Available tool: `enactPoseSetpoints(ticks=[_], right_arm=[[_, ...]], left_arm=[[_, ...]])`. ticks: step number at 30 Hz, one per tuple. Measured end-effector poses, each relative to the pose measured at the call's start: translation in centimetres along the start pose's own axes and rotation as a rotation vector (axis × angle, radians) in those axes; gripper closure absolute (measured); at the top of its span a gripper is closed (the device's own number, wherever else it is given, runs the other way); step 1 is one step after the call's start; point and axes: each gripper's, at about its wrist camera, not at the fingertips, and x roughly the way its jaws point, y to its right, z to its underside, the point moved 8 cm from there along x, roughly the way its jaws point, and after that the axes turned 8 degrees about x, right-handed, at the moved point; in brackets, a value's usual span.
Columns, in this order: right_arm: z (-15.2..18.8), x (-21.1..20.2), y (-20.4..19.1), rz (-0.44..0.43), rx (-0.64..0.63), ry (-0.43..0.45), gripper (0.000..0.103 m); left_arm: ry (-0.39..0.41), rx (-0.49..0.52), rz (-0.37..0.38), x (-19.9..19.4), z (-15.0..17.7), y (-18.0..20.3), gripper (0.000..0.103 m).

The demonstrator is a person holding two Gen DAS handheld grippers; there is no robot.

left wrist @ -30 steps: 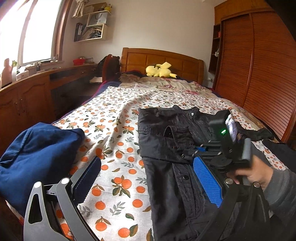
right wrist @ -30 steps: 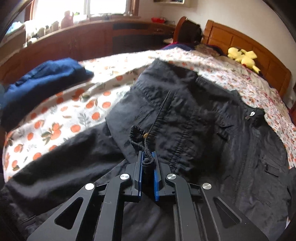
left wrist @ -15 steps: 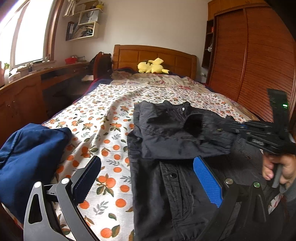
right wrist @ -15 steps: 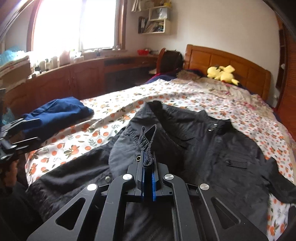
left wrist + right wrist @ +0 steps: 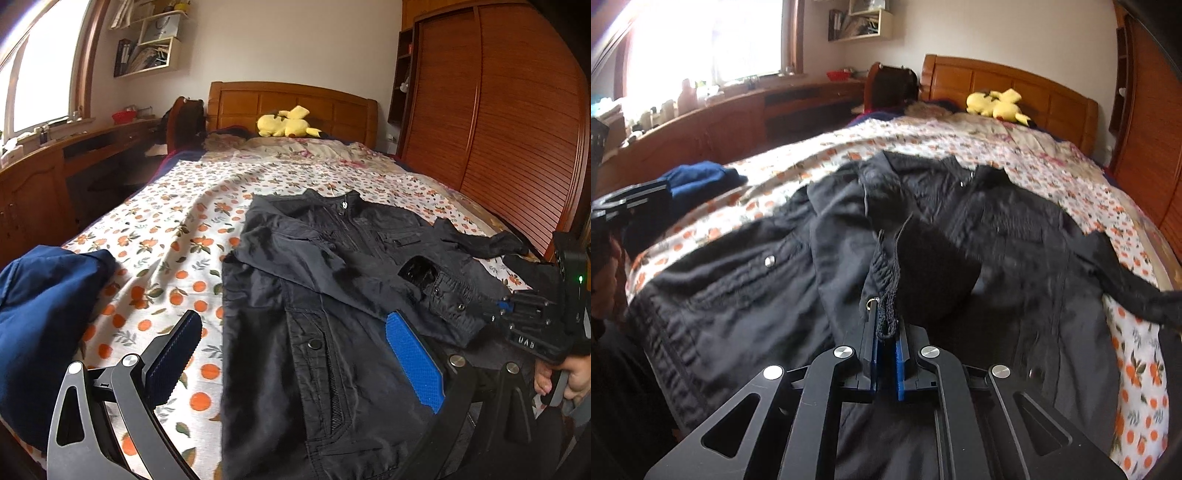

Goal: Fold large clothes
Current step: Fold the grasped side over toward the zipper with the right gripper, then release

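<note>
Black jacket (image 5: 332, 288) lies spread on the bed (image 5: 177, 236), collar toward the headboard end, hem at the foot edge nearest the person. Folded blue garment (image 5: 40, 310) sits apart at the window-side edge.

Right tongs (image 5: 886, 328) pinched almost shut on the sleeve cuff (image 5: 886, 295), ribbed edge caught between the blue pads. The sleeve is drawn across the jacket's chest toward the wardrobe side; this looks like the sleeve-in fold, about midway.

Left tongs (image 5: 295, 354) wide open, holding nothing, hanging over the lower front of the jacket near the foot edge.

Next move, by my reading: lay the cuff flat on the body panel and let go without dragging the cloth, then deal with the other sleeve (image 5: 491, 243), which trails off toward the wardrobe-side edge. Left tongs could pin the hem meanwhile.
</note>
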Motion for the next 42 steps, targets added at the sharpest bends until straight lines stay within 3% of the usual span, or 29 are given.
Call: enactPoseSetpoints(ticks=[2,7,9,14,20,25,28,31,32,33,42], right_arm=[[0.7,0.0,-0.4,-0.006,-0.001,-0.012,0.094],[1.4,-0.7,-1.3,-0.053,0.033,-0.032,0.076],[0.6,-1.4,-1.8,-0.045,0.016,-0.006,0.056],[-1.5,-1.5,-2.9,-0.026,-0.027,0.029,0.04],[-3.4,1.6,-3.0,0.017,-0.045,0.009,0.039],[-4.9,4.8,-1.7,0.102,-0.047,-0.03,0.04],[-5.3,6.4,-0.2,0.138,-0.04,-0.077,0.048],[-4.8,7.4,1.1,0.143,-0.027,-0.135,0.066],[-4.6,7.4,1.4,0.133,-0.023,-0.149,0.087],[-4.4,7.3,1.4,0.118,-0.015,-0.156,0.101],[-2.1,2.0,5.3,0.133,0.033,-0.116,0.102]], left_arm=[[-0.006,0.007,0.004,0.3,0.1,0.4,0.002],[-0.009,0.025,0.001,0.6,0.1,0.9,0.002],[-0.006,0.025,0.003,0.5,0.0,0.9,0.002],[-0.001,0.022,0.006,0.4,-0.1,1.0,0.002],[-0.002,0.024,0.006,0.4,-0.1,1.0,0.002],[-0.004,0.023,0.007,0.4,0.0,0.9,0.002],[-0.005,0.023,0.008,0.4,0.0,0.9,0.002],[-0.004,0.026,0.01,0.4,-0.1,1.2,0.002],[-0.004,0.026,0.012,0.4,-0.1,1.3,0.002],[-0.004,0.026,0.014,0.4,-0.1,1.3,0.002],[0.002,0.048,0.046,0.9,-0.7,3.5,0.002]])
